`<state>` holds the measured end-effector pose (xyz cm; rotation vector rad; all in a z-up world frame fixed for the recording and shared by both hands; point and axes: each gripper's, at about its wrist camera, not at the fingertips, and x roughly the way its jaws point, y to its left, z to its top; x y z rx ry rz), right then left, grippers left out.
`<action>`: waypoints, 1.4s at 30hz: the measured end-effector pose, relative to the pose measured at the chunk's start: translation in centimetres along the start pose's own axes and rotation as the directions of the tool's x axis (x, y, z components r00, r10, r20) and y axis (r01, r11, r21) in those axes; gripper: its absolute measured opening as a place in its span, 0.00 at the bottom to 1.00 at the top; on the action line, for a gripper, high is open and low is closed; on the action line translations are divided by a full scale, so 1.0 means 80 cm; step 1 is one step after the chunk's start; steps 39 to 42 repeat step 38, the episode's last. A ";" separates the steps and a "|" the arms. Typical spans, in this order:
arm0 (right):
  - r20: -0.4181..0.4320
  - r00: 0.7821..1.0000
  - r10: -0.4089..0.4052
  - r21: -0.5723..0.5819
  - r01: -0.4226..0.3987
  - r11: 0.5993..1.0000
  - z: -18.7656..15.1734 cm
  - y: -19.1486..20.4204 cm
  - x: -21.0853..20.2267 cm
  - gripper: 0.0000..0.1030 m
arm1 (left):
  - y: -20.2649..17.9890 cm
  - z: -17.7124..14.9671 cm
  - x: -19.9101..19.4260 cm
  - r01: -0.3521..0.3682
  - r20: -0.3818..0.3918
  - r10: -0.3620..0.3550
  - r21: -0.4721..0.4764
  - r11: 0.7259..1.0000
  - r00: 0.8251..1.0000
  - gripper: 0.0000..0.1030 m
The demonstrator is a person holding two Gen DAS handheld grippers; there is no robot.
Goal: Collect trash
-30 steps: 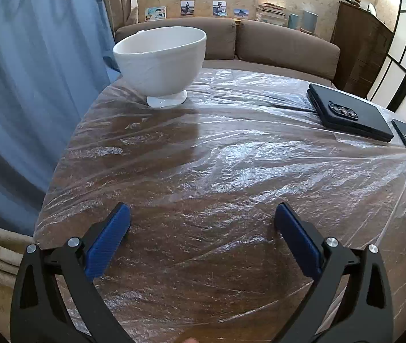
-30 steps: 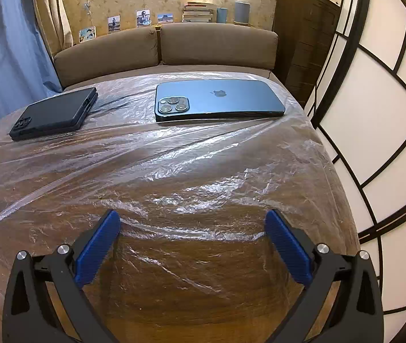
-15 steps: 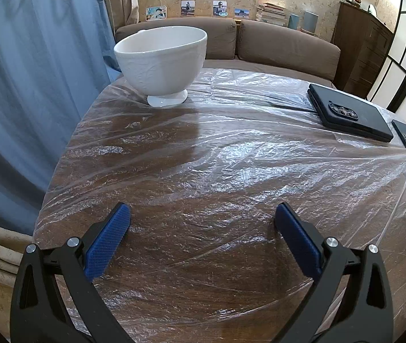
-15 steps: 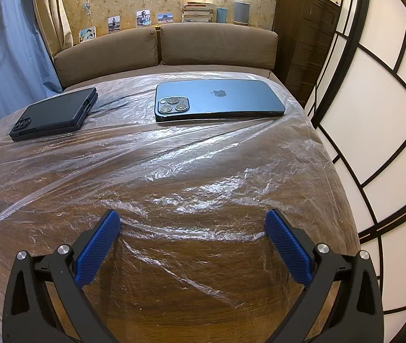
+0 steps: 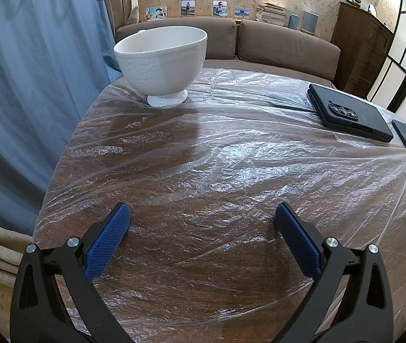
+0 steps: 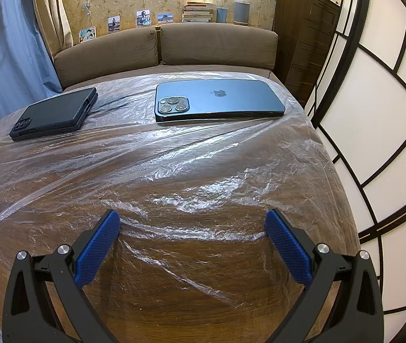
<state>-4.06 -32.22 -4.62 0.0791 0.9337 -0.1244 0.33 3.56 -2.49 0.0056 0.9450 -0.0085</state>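
A crinkled clear plastic sheet (image 5: 231, 165) (image 6: 174, 171) lies spread over the round wooden table (image 5: 203, 291) (image 6: 197, 300). My left gripper (image 5: 203, 214) hovers open over the sheet near the table's front edge, nothing between its blue pads. My right gripper (image 6: 193, 220) is also open, low over the sheet on the table's right side, and holds nothing. A white footed bowl (image 5: 161, 64) stands on the sheet at the far left. A black cased phone (image 5: 348, 113) (image 6: 55, 113) and a blue phone (image 6: 217, 101) lie on the sheet at the far side.
A brown sofa (image 5: 260, 45) (image 6: 174, 48) runs behind the table. Blue curtains (image 5: 31, 85) hang at the left. A dark wooden cabinet (image 6: 303, 34) and a white paper screen with black bars (image 6: 374, 100) close off the right side.
The left wrist view has shifted very slightly; the bowl sits a touch further right in it. Both grippers stay open and the right view is unchanged.
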 end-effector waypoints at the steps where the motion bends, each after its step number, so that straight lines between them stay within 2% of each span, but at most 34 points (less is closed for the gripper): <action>1: 0.000 1.000 0.000 0.000 0.000 1.000 0.000 0.001 -0.001 0.96 | -0.001 -0.001 -0.001 0.000 0.000 0.000 0.000 1.000 1.000 0.99; 42: 0.000 1.000 0.000 0.000 0.000 1.000 0.000 0.001 -0.001 0.96 | 0.001 0.009 0.007 0.024 -0.002 -0.024 0.030 0.999 1.000 0.99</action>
